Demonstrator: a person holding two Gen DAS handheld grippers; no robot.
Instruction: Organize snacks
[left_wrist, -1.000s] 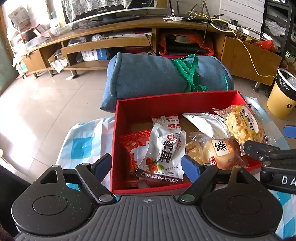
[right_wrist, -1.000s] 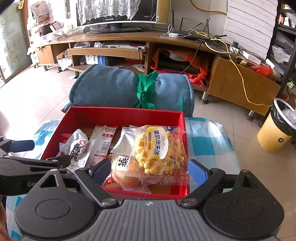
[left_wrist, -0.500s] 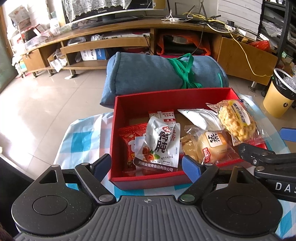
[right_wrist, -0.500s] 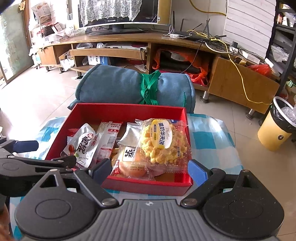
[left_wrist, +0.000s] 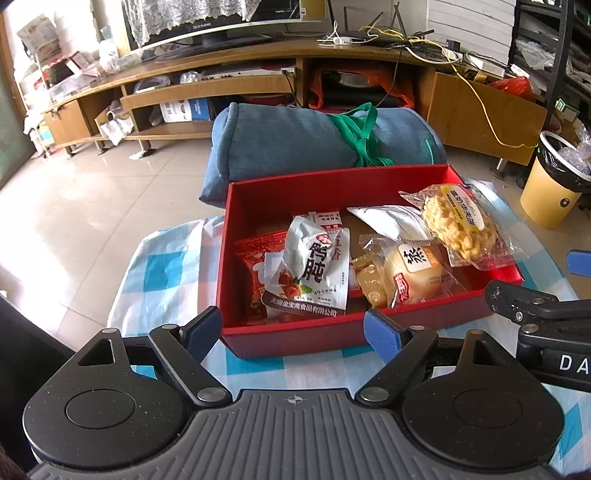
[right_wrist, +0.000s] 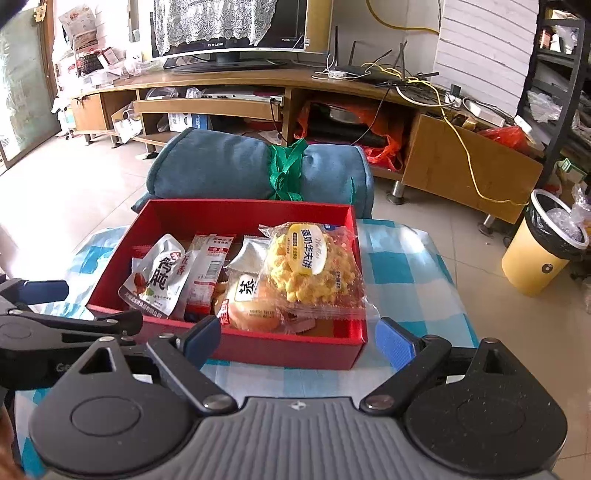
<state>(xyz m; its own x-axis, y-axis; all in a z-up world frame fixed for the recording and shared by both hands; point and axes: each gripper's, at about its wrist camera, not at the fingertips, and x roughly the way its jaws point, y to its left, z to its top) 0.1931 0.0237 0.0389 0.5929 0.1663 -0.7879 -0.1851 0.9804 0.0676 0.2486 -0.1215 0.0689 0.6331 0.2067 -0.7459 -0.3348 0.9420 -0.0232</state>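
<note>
A red box (left_wrist: 295, 338) (right_wrist: 258, 349) sits on a blue-checked cloth and holds several snack packs. Among them are a white duck-gizzard pouch (left_wrist: 314, 273) (right_wrist: 159, 280), a red pack (left_wrist: 251, 273), a round bun (left_wrist: 413, 277) (right_wrist: 251, 306), a silver pouch (left_wrist: 391, 221) and a yellow waffle cake (left_wrist: 458, 221) (right_wrist: 306, 266). My left gripper (left_wrist: 293, 334) is open and empty just before the box's near wall. My right gripper (right_wrist: 299, 341) is open and empty at the box's near right corner. Each gripper shows at the edge of the other's view.
A rolled blue blanket (left_wrist: 317, 147) (right_wrist: 255, 170) tied with a green strap lies right behind the box. A yellow waste bin (left_wrist: 554, 181) (right_wrist: 543, 243) stands on the floor at the right. A wooden TV stand (left_wrist: 258, 81) runs along the back.
Both grippers have drawn back from the box, which now looks smaller and farther away. Both stay open and empty. The snacks have not shifted.
</note>
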